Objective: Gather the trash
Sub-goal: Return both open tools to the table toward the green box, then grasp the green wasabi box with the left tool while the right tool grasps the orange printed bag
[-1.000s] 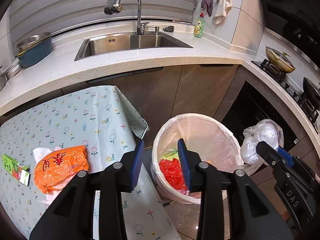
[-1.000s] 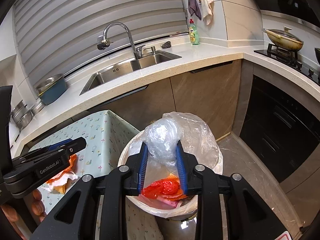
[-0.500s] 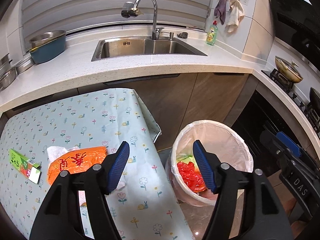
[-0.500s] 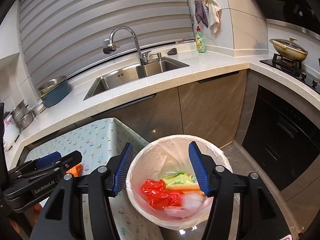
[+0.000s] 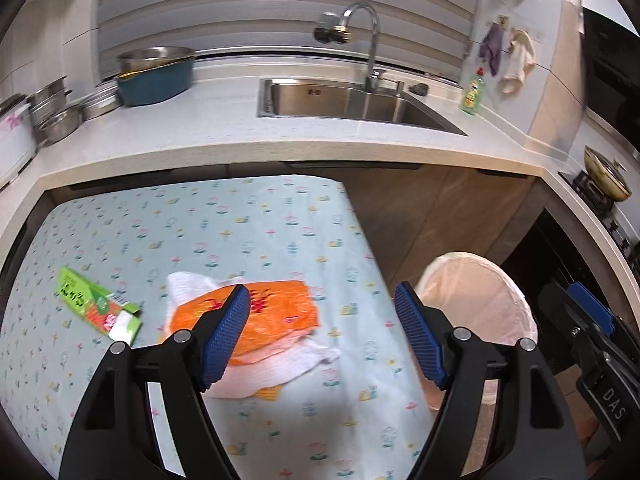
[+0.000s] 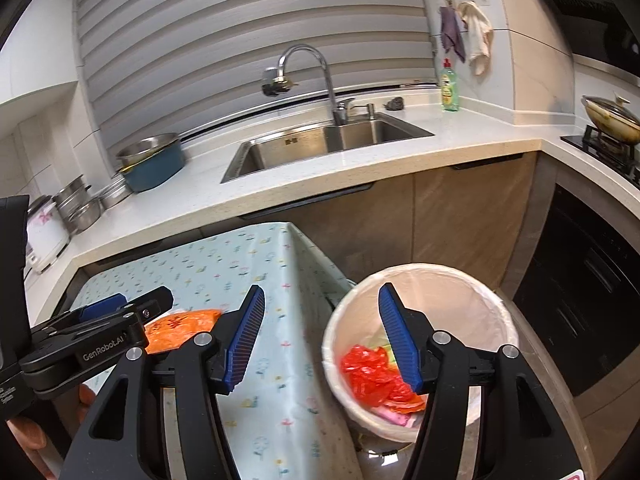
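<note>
A: Left gripper (image 5: 322, 334)?

B: Mine sits low centre in the left wrist view, jaws wide and just been opening, nothing between the pads. Under its left pad lies the orange bag (image 5: 276, 316), flat on white tissue (image 5: 280, 364) on the flowered tablecloth (image 5: 200, 232). Green carton (image 5: 98, 306) at the left of that frame, apart from the bag.

A: Right gripper (image 6: 322, 338)?

B: Lower centre of the right wrist view, jaws moderately wide, just been opening too, holding nothing. Its right pad overlaps the bin (image 6: 496, 316), white liner, lower right of the frame. Inside I see red plastic (image 6: 372, 376) plus some green and pink scraps.

A: Bin from the left side?

B: Lower right there, only the liner rim (image 5: 472, 268) shows; contents hidden behind my right finger.

A: Anything else?

B: Orange bag also peeks out at the left of the right view, behind the other gripper. Sink (image 6: 320, 144) on the counter behind.
</note>
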The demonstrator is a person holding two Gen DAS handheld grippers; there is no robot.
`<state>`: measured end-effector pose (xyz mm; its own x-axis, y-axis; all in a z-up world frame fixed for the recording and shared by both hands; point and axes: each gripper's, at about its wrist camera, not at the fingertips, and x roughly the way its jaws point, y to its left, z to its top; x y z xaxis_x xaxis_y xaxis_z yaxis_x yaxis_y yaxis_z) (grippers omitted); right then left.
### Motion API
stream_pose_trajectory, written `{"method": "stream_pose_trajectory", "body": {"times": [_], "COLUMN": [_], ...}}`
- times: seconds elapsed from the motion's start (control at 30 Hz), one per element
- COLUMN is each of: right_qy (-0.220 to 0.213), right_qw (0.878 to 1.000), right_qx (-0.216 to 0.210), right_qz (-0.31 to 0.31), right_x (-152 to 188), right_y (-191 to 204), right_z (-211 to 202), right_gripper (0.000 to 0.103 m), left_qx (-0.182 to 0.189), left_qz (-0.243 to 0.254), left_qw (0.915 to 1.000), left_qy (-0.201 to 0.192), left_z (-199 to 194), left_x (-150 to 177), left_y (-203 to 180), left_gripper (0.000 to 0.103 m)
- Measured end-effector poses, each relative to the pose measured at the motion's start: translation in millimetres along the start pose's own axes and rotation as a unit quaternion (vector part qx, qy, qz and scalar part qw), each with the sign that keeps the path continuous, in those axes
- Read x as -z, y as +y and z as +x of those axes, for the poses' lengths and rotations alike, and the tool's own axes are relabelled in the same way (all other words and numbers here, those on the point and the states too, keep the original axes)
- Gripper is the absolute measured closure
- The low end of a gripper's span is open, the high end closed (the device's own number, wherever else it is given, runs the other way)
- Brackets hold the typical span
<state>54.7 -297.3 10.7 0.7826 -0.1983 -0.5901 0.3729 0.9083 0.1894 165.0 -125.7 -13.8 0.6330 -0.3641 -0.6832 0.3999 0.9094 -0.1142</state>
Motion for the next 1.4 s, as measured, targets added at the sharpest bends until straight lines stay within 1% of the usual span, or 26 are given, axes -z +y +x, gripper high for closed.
{"method": "stream_pose_trajectory", "body": {"times": [0.07, 0.23, 0.43, 0.47, 0.5, 0.57, 0.67, 0.8, 0.97, 1.1, 1.2, 1.23, 1.33, 1.4], "right_qy": [0.003, 0.016, 0.036, 0.039, 0.042, 0.050, 0.059, 0.071, 0.080, 0.084, 0.083, 0.083, 0.085, 0.087], "right_qw": [1.000, 0.999, 0.996, 0.995, 0.995, 0.993, 0.991, 0.989, 0.988, 0.989, 0.990, 0.990, 0.991, 0.991], "right_qx": [-0.010, -0.034, -0.066, -0.070, -0.074, -0.084, -0.093, -0.099, -0.099, -0.093, -0.086, -0.084, -0.079, -0.078], "right_qz": [-0.007, -0.029, -0.054, -0.057, -0.060, -0.065, -0.072, -0.080, -0.083, -0.079, -0.072, -0.071, -0.067, -0.064], "right_x": [3, 14, 29, 32, 34, 40, 46, 53, 55, 49, 43, 41, 36, 33], "right_y": [13, 48, 93, 100, 106, 120, 136, 153, 163, 164, 163, 162, 161, 161], "right_z": [1, 6, 20, 23, 25, 31, 40, 54, 72, 89, 103, 107, 120, 128], "right_gripper": [0.045, 0.045, 0.045, 0.045, 0.045, 0.045, 0.045, 0.045, 0.045, 0.045, 0.040, 0.039, 0.039, 0.039], "left_qx": [-0.013, -0.043, -0.084, -0.093, -0.100, -0.115, -0.144, -0.172, -0.187, -0.203, -0.228, -0.232, -0.231, -0.222], "left_qz": [-0.013, -0.044, -0.074, -0.080, -0.087, -0.105, -0.128, -0.158, -0.200, -0.234, -0.243, -0.247, -0.257, -0.259], "left_qw": [0.9998, 0.9981, 0.9937, 0.9925, 0.9911, 0.9877, 0.9809, 0.9704, 0.9576, 0.9438, 0.9327, 0.9289, 0.9214, 0.9211], "left_qy": [-0.004, -0.002, 0.003, 0.004, 0.007, 0.010, 0.029, 0.059, 0.090, 0.115, 0.138, 0.150, 0.178, 0.188], "left_z": [-3, -9, -11, -10, -9, -8, -1, 11, 33, 55, 75, 82, 98, 104], "left_x": [3, 8, 15, 17, 18, 22, 25, 27, 21, 13, 9, 9, 15, 22], "left_y": [18, 63, 117, 126, 135, 154, 178, 204, 227, 240, 249, 253, 262, 266], "left_gripper": [0.027, 0.027, 0.027, 0.026, 0.022, 0.018, 0.018, 0.018, 0.018, 0.018, 0.018, 0.018, 0.018, 0.018]}}
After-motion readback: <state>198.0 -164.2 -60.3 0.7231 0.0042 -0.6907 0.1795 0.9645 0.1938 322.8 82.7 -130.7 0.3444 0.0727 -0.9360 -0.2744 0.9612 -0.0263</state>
